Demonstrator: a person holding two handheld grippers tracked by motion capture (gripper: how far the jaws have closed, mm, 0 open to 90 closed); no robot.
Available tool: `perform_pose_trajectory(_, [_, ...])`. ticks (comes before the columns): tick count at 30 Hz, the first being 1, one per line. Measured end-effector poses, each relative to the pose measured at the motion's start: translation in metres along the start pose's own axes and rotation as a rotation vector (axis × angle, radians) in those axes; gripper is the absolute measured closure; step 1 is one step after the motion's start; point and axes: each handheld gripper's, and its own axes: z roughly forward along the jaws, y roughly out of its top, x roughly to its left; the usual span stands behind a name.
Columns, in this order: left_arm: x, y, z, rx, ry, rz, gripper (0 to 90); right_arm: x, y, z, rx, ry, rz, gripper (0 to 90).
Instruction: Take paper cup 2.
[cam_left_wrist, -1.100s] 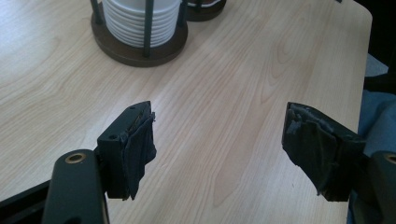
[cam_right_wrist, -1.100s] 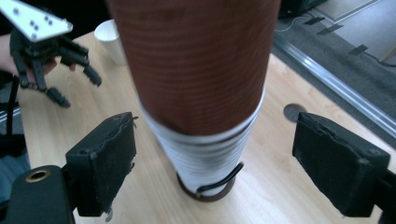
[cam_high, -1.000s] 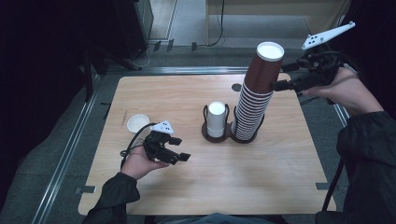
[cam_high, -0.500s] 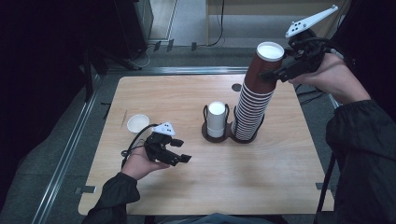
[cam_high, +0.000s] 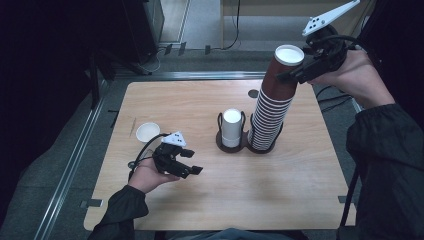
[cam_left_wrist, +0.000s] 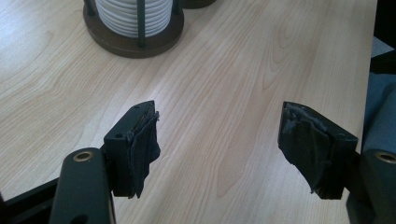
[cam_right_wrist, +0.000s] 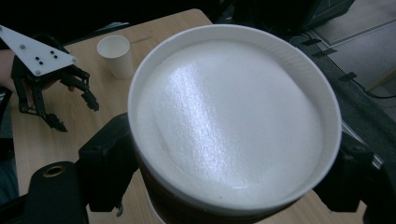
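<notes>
Right gripper view, pads: two blocky black jaws sit on opposite sides of the top cup (cam_right_wrist: 233, 121), closed against its brown wall just under the rim.
Right gripper (cam_high: 292, 75): held high in the person's right hand (cam_high: 357, 75), a white three-cornered plate with dark dots on top, black cable trailing behind it.
Top cup: round, rolled white rim, smooth glossy white inside, brown paper outside; no print can be read on it.
Cup stack (cam_high: 270, 115): directly below the right jaws, a tall leaning column of nested cups, brown on top and ringed with white rims lower down, standing in one ring of a dark round-based holder (cam_high: 245, 145).
Short white stack (cam_high: 231, 127): in the holder's other ring, beside the tall stack, flat white top.
Left gripper (cam_high: 186, 162): low over the table, in the person's left hand (cam_high: 147, 175); jaws spread wide with nothing between them.
Left pads (cam_left_wrist: 142, 144): wrapped in wrinkled matte black tape, rough at the edges, on angular black fingers with brass-coloured rivets.
Ahead of the left jaws: the holder's dark base and thin upright rods around ribbed white cup rims.
Loose white cup (cam_high: 148, 132): small, plain, upright, just beyond the left hand.
Table (cam_high: 200, 210): pale wood-grain laminate with rounded corners.
Writing: none legible anywhere.
</notes>
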Motion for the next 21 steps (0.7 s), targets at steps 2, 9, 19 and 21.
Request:
perform_pose_trajectory(2, [0.000,0.000,0.001,0.005,0.003,-0.002,28.2,0.000,0.001,0.000,0.006,0.000,-0.001,19.8])
perform_pose_trajectory(9, [0.000,-0.001,-0.002,-0.009,0.007,-0.001,28.8,0.000,0.004,-0.001,0.019,-0.001,0.004,20.3])
perform_pose_trajectory(19, [0.000,-0.001,0.000,0.004,0.002,0.015,28.8,0.001,0.010,-0.012,-0.036,-0.004,0.001,21.4])
perform_pose_trajectory(21, [-0.001,-0.001,0.000,0.006,0.001,0.017,28.8,0.002,0.013,-0.015,-0.031,-0.006,0.004,21.3])
